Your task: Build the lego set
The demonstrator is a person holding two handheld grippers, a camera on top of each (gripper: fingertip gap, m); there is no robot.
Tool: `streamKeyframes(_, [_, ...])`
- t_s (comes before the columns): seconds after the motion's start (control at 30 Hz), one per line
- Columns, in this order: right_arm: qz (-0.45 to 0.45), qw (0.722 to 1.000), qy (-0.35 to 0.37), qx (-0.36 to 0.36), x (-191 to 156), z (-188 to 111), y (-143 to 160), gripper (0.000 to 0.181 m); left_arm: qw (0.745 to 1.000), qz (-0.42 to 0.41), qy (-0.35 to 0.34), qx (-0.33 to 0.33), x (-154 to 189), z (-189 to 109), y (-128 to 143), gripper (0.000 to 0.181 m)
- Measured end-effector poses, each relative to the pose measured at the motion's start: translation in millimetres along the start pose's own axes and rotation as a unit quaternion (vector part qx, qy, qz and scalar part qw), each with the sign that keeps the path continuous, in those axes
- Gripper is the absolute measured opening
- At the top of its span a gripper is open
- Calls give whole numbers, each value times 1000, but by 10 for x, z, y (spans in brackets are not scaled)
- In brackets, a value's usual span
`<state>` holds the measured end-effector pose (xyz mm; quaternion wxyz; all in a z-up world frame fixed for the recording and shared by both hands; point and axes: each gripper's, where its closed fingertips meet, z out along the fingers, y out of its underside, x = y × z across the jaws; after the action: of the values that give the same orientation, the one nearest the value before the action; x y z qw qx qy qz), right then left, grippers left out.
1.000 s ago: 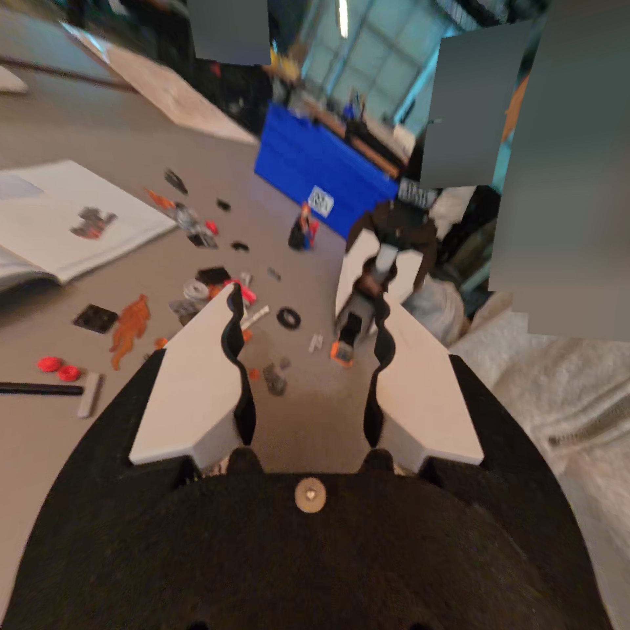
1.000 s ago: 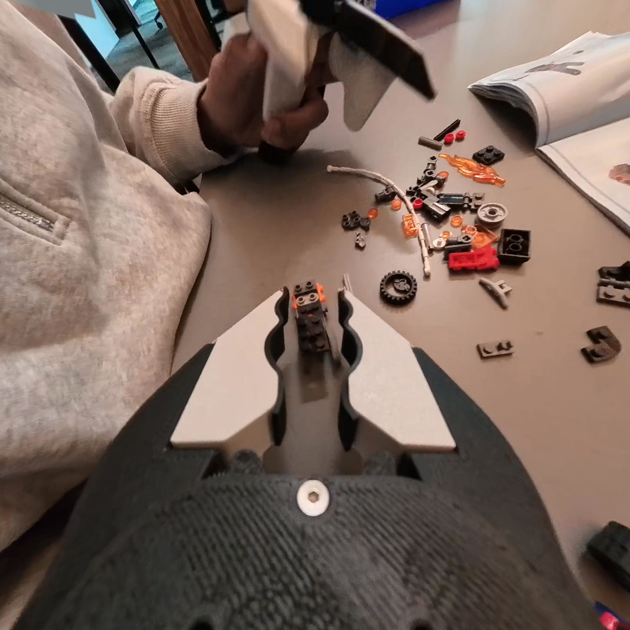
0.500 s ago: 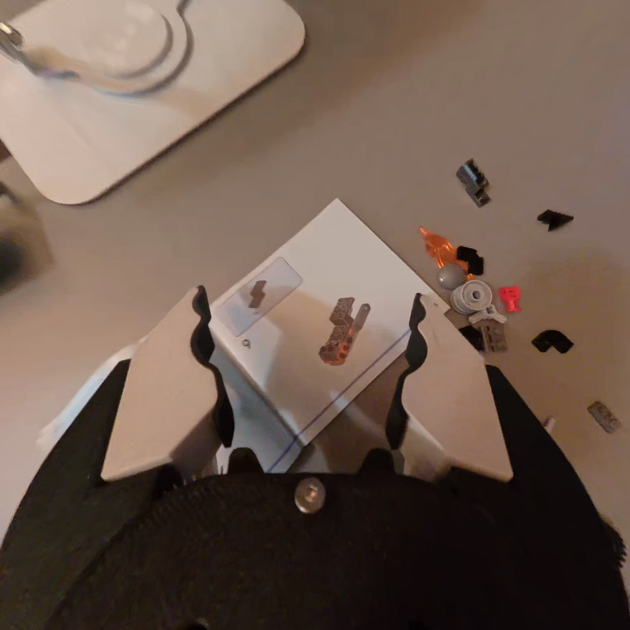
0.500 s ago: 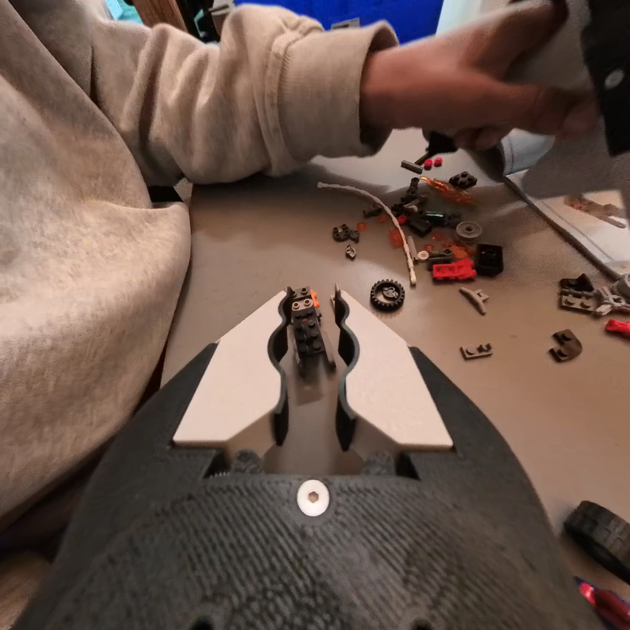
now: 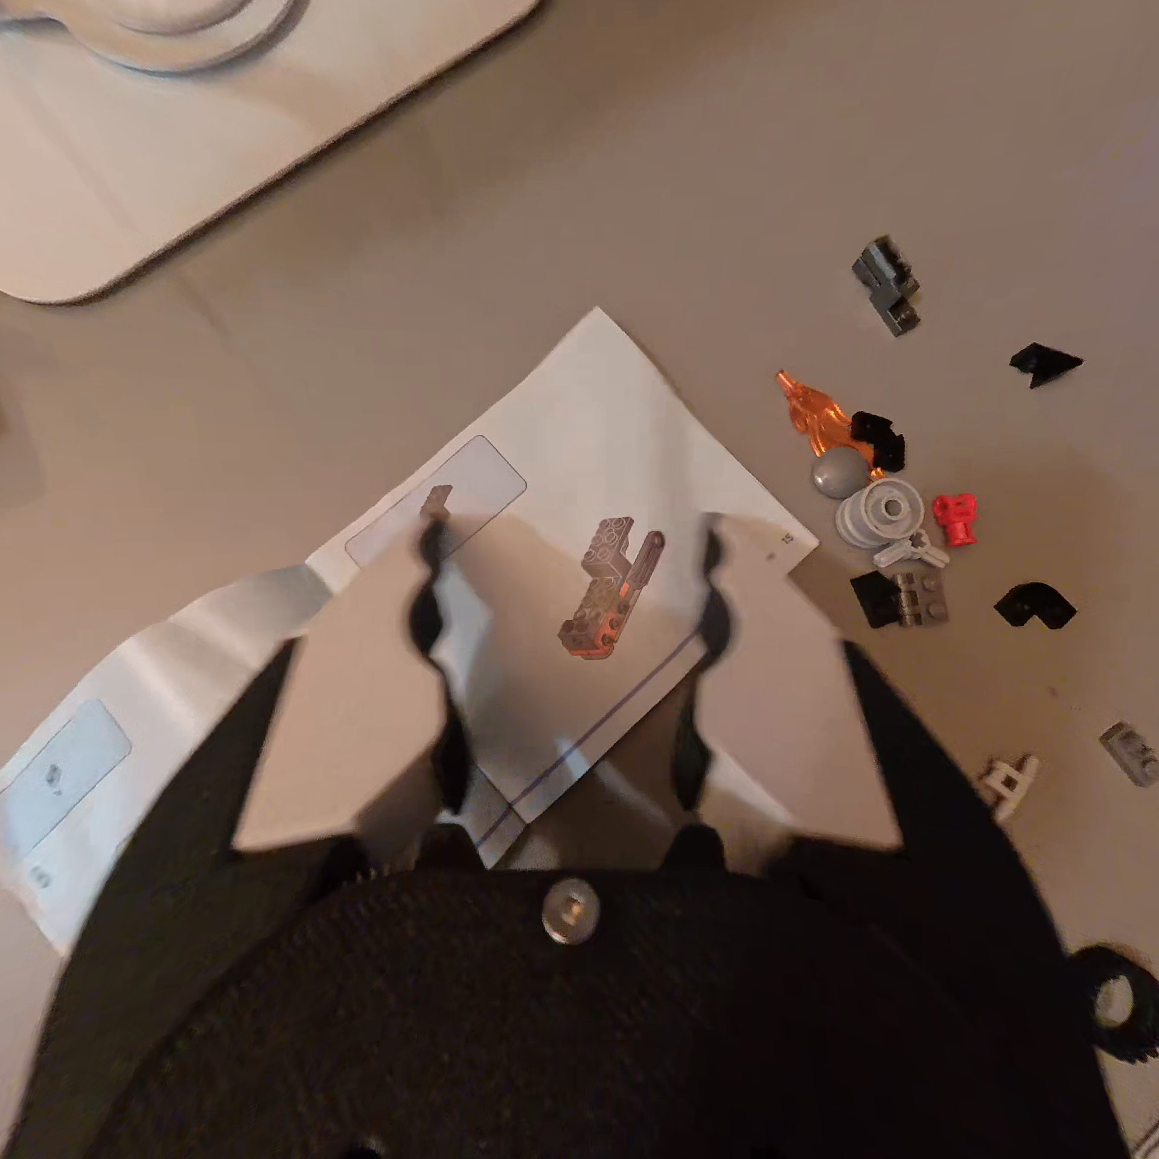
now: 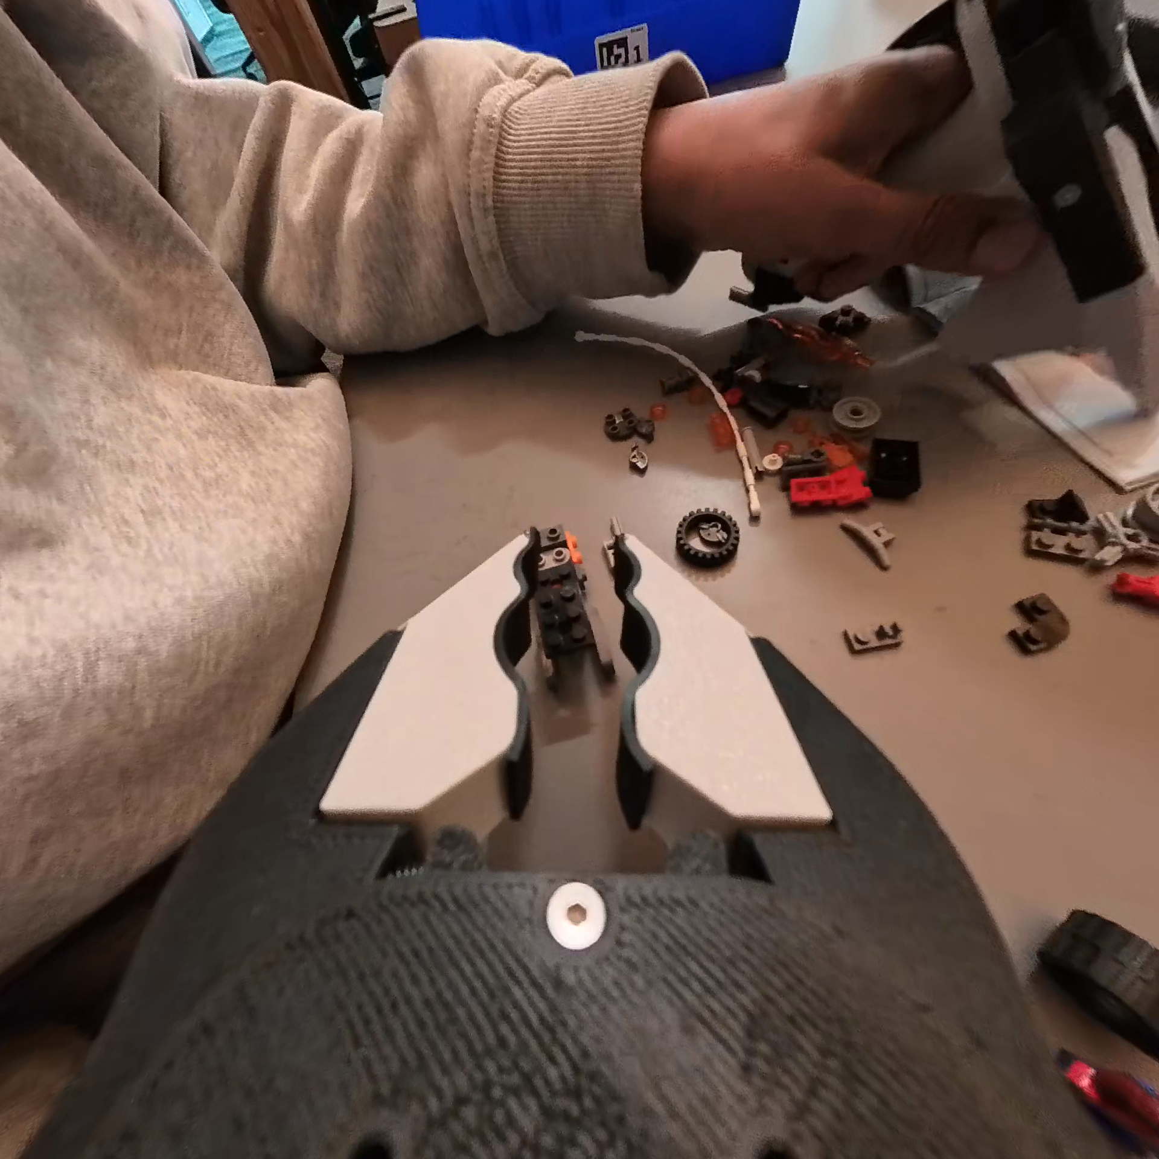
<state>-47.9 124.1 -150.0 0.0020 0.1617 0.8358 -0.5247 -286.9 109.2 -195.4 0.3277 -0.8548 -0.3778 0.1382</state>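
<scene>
My left gripper is open and empty, pointing down over the open instruction booklet, whose page pictures a small brick assembly. Loose pieces lie right of the booklet: an orange flame, a grey wheel hub, a red connector and black brackets. My right gripper is shut on a small black and grey lego assembly with orange bits, low over the table. A pile of pieces with a red brick lies ahead to the right.
A white rounded pad lies at the back left. A small tyre sits just right of my right fingertips, a larger tyre nearer. A beige sleeve and hand cross the top. A blue bin stands behind. My left gripper is the nearer one to the grey wheel hub: about 4 cm, against 15 cm. The orange flame is closer to my left gripper, around 5 cm from its tips; the right tips are 20 cm off.
My left gripper swung from facing the room to pointing down over the booklet, and its jaws have narrowed a little since half a second ago. My right gripper keeps the assembly, barely moving.
</scene>
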Motion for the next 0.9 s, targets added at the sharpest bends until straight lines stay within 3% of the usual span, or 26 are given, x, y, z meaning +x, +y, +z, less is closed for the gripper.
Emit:
streamKeyframes(0.03, [0,1000,0,-1,2,3,2,22,1000,-5,-8,8,-34,-14,-17,46])
streamKeyframes(0.2, [4,1000,-1,3,9,-3,-4,22,1000,-12,-13,12,-118,-23,-11,5])
streamKeyframes(0.4, [4,1000,0,1,17,3,3,22,999,-38,17,13,-117,-39,-17,2])
streamKeyframes(0.5, [6,1000,2,2,25,4,2,22,997,-51,25,54,-110,-150,-118,1])
streamKeyframes(0.53, [6,1000,3,1,27,5,3,22,996,-50,35,70,-75,-206,-173,21])
streamKeyframes(0.63, [5,1000,6,-3,35,15,13,22,992,-35,72,93,108,-294,-267,111])
streamKeyframes(0.67, [5,1000,7,-5,38,19,19,23,995,-27,60,77,114,-248,-220,127])
streamKeyframes(0.7, [4,1000,9,-7,41,24,24,22,998,-15,35,50,77,-169,-131,135])
streamKeyframes(0.77, [4,1000,9,-10,43,32,33,22,1000,7,-2,-8,3,-3,87,132])
streamKeyframes(0.9, [6,1000,9,-11,49,33,35,22,1000,5,-6,-14,-7,13,83,132])
